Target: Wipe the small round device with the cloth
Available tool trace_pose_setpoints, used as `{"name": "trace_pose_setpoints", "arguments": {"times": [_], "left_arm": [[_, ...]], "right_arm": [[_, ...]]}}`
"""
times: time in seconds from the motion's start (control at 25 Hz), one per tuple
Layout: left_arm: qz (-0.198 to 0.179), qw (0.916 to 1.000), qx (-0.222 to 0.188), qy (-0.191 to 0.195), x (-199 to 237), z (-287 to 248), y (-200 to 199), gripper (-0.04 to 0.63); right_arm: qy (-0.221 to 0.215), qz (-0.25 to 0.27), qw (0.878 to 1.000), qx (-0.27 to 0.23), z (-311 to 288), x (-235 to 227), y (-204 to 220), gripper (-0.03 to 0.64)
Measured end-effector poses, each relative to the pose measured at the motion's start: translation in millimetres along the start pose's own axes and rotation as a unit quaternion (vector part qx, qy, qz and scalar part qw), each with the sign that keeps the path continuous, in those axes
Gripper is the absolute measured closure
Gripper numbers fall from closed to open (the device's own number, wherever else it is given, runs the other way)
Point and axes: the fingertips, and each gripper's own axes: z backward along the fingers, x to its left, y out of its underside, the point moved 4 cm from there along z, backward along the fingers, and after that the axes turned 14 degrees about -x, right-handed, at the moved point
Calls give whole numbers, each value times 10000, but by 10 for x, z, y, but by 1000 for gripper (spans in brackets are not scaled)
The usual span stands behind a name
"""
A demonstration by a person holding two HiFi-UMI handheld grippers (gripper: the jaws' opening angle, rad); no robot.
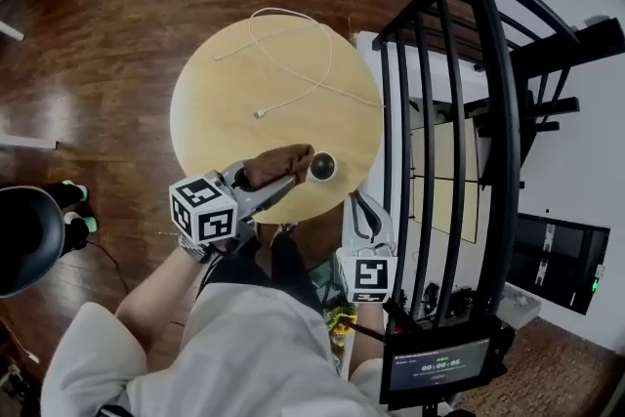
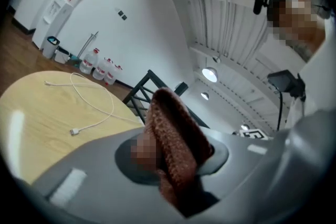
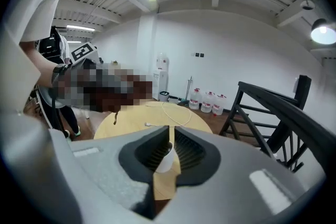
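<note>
At the near rim of the round counter [image 1: 220,112], the black railing [image 1: 459,112] crowds the outer side of our right gripper [image 1: 359,207], whose jaws are closed to a slit on nothing. Our left gripper [image 1: 285,179] has its jaws clamped on the brown cloth [image 1: 278,163], and the small round device [image 1: 323,167] sits just off their tips, near the edge. We judge light strokes toward the open wood ahead safest, short of the white cable [image 1: 293,73].
</note>
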Motion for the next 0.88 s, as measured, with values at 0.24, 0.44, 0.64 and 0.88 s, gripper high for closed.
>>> {"name": "trace_pose_setpoints", "arguments": {"times": [0.24,0.44,0.64,0.88], "left_arm": [[160,9983,510,233,252,-553,225,460],[-27,9941,946,538,370,-605,397,460],[-192,9850,1391,1000,336,-769,487,460],[-824,9720,1951,1015,290,-940,612,460]], "right_arm": [[-589,-295,9970,398,-237,-220,543,467],[-755,-370,9935,762,-371,120,855,307],[-750,-434,9934,753,-545,228,975,273],[-758,56,9927,937,-688,228,1049,275]]}}
